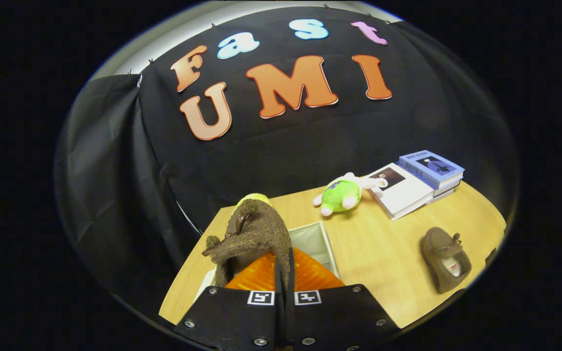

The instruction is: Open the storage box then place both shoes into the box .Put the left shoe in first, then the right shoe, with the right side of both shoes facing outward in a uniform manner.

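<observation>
My gripper (pixel 283 273) is shut on the rim of a brown suede shoe (pixel 254 234), both fingers pressed together on it. The shoe hangs tilted, toe pointing away, above the open light-coloured storage box (pixel 316 239) that lies just beyond the fingers. Only part of the box's inside and one wall shows past the shoe. The second brown shoe (pixel 444 258) with a small bow lies on the wooden table (pixel 383 243) well to the right of the box, opening up.
A green and white plush toy (pixel 343 195) lies at the table's back. Beside it are a white book (pixel 400 190) and a short stack of blue books (pixel 432 170). A yellow-green object (pixel 254 198) peeks out behind the held shoe.
</observation>
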{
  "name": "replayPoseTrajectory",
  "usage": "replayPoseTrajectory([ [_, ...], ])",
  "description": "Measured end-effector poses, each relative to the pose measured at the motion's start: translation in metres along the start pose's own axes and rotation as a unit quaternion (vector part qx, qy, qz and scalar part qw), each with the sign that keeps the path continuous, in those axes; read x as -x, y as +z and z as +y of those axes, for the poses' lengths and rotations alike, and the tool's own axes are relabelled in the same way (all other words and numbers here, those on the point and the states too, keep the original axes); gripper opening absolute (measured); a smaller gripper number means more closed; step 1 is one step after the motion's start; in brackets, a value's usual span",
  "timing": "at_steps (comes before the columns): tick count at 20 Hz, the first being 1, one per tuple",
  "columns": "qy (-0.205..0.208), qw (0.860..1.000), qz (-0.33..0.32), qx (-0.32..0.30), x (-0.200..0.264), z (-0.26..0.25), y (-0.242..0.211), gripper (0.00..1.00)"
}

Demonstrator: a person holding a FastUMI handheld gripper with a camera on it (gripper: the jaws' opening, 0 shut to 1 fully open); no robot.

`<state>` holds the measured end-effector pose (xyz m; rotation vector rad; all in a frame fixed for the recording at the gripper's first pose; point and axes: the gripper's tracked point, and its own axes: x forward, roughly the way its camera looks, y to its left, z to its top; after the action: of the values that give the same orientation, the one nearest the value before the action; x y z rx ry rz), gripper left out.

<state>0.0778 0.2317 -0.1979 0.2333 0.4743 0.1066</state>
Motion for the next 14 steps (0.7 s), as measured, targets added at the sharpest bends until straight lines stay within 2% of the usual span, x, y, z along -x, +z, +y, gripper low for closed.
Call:
replayPoseTrajectory([
  [3,-0.019,1.000,0.015,-0.010,-0.011,0.011,-0.020,0.01],
  [7,-0.024,0.998,0.059,-0.025,-0.024,0.028,-0.052,0.02],
  [10,-0.048,0.996,0.080,-0.009,-0.026,0.028,-0.064,0.04],
  [11,-0.047,0.995,0.089,-0.009,-0.027,0.032,-0.066,0.08],
  [12,-0.053,0.993,0.102,-0.001,-0.030,0.033,-0.072,0.21],
  [13,-0.053,0.993,0.107,0.009,-0.027,0.032,-0.075,0.28],
  [14,-0.049,0.993,0.107,0.009,-0.028,0.035,-0.075,0.41],
])
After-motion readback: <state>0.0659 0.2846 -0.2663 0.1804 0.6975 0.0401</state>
